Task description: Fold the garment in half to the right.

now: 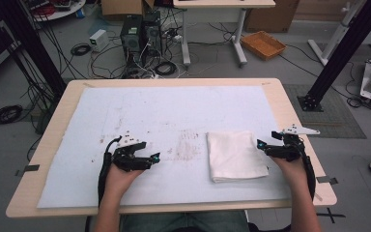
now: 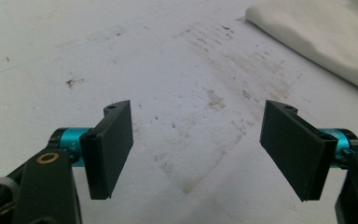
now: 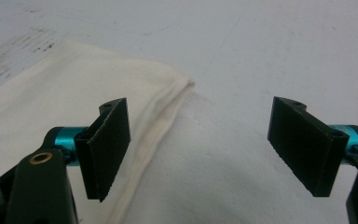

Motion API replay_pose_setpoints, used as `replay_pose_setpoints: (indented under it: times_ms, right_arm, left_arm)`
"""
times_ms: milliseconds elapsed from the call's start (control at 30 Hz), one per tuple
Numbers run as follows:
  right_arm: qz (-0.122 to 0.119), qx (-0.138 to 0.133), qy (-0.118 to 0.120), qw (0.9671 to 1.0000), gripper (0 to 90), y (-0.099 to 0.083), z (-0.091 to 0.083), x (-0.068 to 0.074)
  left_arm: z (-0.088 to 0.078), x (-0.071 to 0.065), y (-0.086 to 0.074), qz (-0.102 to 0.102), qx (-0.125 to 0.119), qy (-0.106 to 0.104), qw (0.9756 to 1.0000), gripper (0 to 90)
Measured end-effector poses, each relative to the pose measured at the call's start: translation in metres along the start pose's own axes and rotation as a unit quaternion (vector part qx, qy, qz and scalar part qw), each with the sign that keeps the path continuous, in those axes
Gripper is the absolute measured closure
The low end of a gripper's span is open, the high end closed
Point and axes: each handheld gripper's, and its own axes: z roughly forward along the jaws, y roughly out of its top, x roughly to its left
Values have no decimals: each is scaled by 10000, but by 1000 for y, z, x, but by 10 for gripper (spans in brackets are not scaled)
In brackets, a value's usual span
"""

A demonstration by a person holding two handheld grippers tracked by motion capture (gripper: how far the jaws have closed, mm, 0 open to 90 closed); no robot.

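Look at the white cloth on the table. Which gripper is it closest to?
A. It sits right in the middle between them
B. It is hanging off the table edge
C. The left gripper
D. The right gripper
D: the folded white cloth lies right beside the right gripper, whose open jaws stand over its edge in the right gripper view, while the left gripper is apart from it across the stained mat.
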Motion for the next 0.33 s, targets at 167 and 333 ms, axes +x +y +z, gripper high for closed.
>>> replay_pose_setpoints:
  times_ms: [167, 333]
  right_arm:
    - [-20, 38, -12, 10000, 213, 0, 2, 0]
    - [-2, 35, -14, 10000, 213, -1, 1, 0]
  left_arm:
    - [1, 0, 0, -3, 15, 1, 10000, 256]
    - [0, 3, 0, -59, -6, 20, 10000, 256]
